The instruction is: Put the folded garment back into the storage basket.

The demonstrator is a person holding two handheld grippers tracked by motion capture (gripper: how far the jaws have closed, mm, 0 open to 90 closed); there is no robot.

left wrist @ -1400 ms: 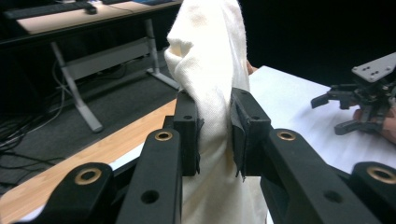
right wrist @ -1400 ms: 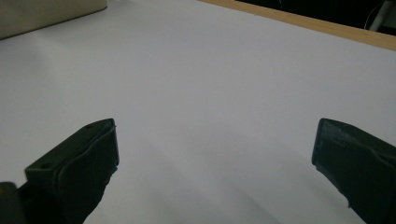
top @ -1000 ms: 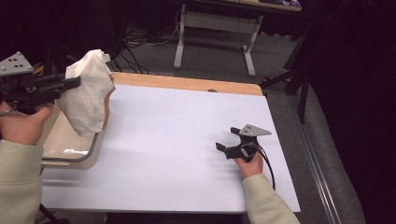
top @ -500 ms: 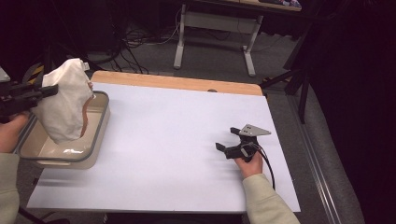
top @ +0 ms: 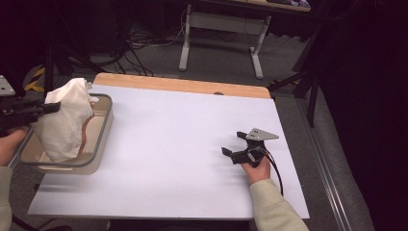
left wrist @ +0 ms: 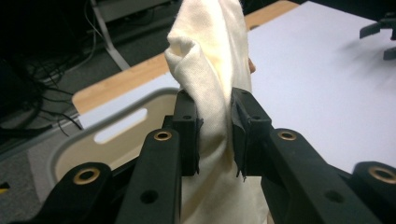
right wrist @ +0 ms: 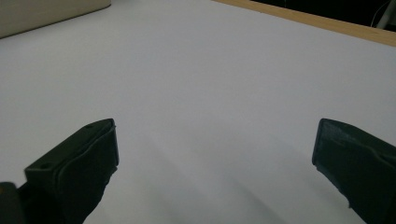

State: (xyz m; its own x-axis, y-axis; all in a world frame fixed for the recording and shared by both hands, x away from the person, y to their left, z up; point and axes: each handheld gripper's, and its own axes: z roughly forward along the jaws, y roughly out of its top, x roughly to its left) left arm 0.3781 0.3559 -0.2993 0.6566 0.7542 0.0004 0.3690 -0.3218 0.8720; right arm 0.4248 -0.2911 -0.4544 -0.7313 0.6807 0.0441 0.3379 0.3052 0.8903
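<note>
Left tool (left wrist: 214, 135) clamped on a bunched fold of white cloth (top: 65, 120); in the left gripper view the pads press the fabric from both sides, the rest hanging below and rising above them. Seen from the high view, the cloth hangs over the beige tray (top: 98, 156) at the left end of the bench (top: 183, 144), its lower end looking to rest on or just above the tray floor. Something orange-brown shows at the cloth's right edge; cannot tell what it is.

Right tool (top: 235, 147) sits low on the bench, well apart from the tray, jaws wide apart with nothing between them.

Risks as I judge them:
- Grip is on a narrow pinch of loose fabric. If the fold slides between the pads, the cloth drops early and may land partly over the tray rim instead of inside.
- Cloth is bulky against the tray. Let go from this height, the upper part could flop over the near or left wall and trail onto the bench.
- Tray lies at the bench edge, part of it seeming to overhang. A downward push or a drag from the left tool could tip or shove it.
- Fabric may cling to the pads when they part, so lifting away could pull the cloth back out.
- Right tool is too far off to steady the tray if it shifts.
</note>
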